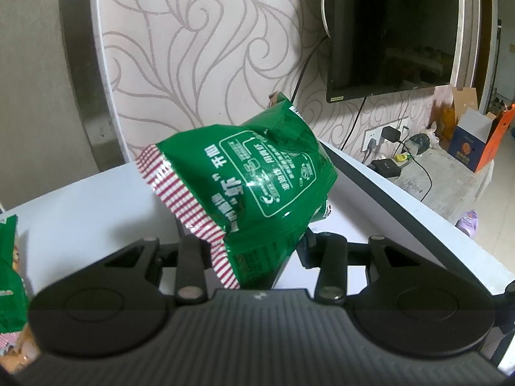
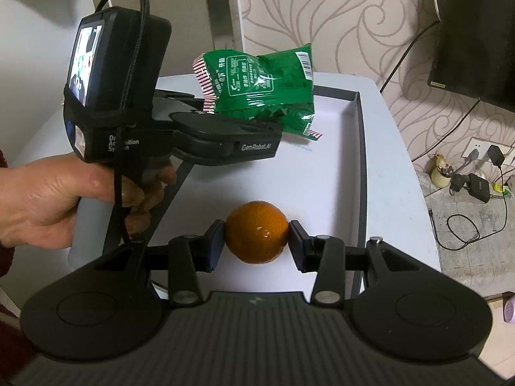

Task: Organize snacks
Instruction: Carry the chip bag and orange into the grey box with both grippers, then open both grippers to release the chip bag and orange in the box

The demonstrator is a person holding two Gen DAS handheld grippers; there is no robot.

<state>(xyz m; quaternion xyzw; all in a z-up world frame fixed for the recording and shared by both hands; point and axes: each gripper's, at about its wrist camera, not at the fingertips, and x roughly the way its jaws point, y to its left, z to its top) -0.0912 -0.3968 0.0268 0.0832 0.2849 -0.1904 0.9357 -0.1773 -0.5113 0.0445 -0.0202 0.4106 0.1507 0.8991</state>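
My left gripper [image 1: 257, 251] is shut on a green snack bag [image 1: 254, 173] with a red-and-white striped seam and holds it in the air above a white tray with a dark rim [image 1: 402, 193]. In the right wrist view the same bag [image 2: 260, 87] hangs from the left gripper [image 2: 270, 125] over the tray's far part [image 2: 362, 148]. My right gripper [image 2: 257, 238] is shut on an orange [image 2: 257, 231], its blue pads [image 2: 214, 244] pressing both sides, low over the tray floor.
Another green snack bag [image 1: 9, 286] lies at the left on the white table [image 1: 64, 218]. A patterned wall and a mounted TV [image 1: 389, 32] stand behind. Cables, chargers and boxes [image 1: 473, 141] sit on the floor to the right.
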